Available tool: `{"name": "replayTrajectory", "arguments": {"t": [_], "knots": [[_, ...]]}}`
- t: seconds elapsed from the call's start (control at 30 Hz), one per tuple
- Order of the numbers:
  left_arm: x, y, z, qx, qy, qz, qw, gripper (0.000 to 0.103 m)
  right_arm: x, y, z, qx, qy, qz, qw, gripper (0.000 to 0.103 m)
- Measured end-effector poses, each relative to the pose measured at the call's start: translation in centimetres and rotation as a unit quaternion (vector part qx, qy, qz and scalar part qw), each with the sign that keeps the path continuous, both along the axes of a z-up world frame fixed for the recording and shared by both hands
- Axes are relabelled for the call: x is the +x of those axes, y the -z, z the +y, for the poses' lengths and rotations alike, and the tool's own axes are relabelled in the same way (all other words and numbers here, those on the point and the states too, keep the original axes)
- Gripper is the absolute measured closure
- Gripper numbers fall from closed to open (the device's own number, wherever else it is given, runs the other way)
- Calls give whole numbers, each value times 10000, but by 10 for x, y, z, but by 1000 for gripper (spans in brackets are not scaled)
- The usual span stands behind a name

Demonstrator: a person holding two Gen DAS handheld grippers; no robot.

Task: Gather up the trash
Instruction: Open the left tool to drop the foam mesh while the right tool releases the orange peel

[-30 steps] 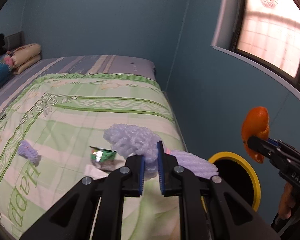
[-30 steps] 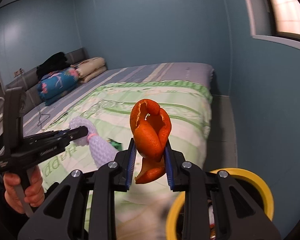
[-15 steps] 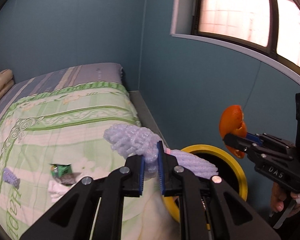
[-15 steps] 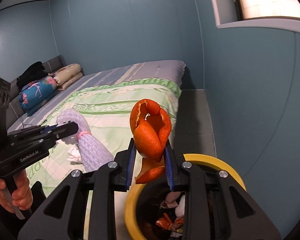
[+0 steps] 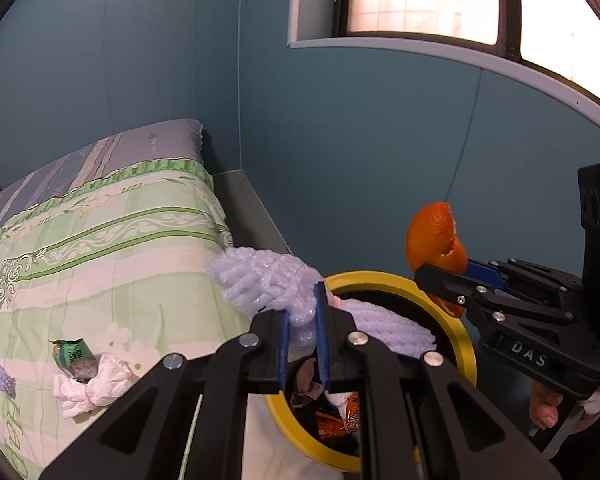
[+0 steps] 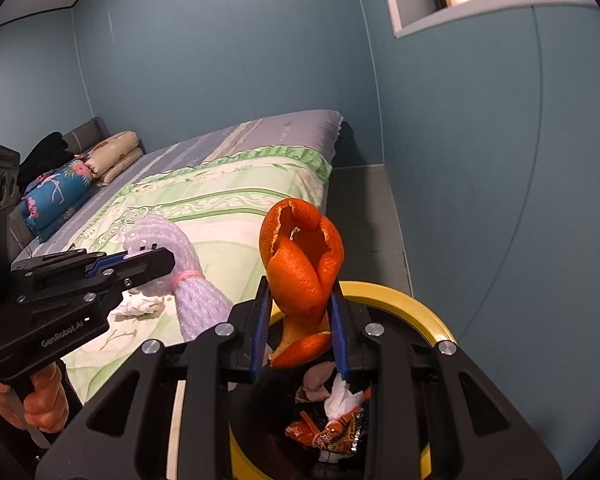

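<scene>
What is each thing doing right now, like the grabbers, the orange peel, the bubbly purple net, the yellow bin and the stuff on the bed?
Left gripper: shut on the lilac foam fruit net.
Right gripper: shut on the curled orange peel.
Yellow-rimmed black trash bin: open, holds wrappers and tissue.
Green snack wrapper: crumpled, lying on the bed.
White tissue: crumpled, beside the wrapper.

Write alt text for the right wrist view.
The right gripper holds an orange peel over a yellow-rimmed trash bin with wrappers inside. At left, the left gripper clamps lilac foam netting beside a green-quilted bed.
</scene>
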State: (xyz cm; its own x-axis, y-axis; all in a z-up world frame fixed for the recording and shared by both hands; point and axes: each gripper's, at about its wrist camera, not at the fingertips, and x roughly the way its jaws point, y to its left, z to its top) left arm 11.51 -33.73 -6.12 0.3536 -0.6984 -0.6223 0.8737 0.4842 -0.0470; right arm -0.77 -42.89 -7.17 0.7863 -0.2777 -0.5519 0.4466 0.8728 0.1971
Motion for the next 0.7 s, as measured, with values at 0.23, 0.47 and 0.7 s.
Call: {"name": "replayTrajectory", "arguments": {"t": [0.23,0.47,0.7], "knots": [[-6,12,-11,166,78,45,9998,92,-5,11,-10,109,193,70,9997,77],[-12,29,-19,379,172,59,9991,92,-7,23,-21,212,277,232,9991,77],[-12,41,-21,477,222,235,9983,92,-7,31,-23,296,284,352,9985,77]]}}
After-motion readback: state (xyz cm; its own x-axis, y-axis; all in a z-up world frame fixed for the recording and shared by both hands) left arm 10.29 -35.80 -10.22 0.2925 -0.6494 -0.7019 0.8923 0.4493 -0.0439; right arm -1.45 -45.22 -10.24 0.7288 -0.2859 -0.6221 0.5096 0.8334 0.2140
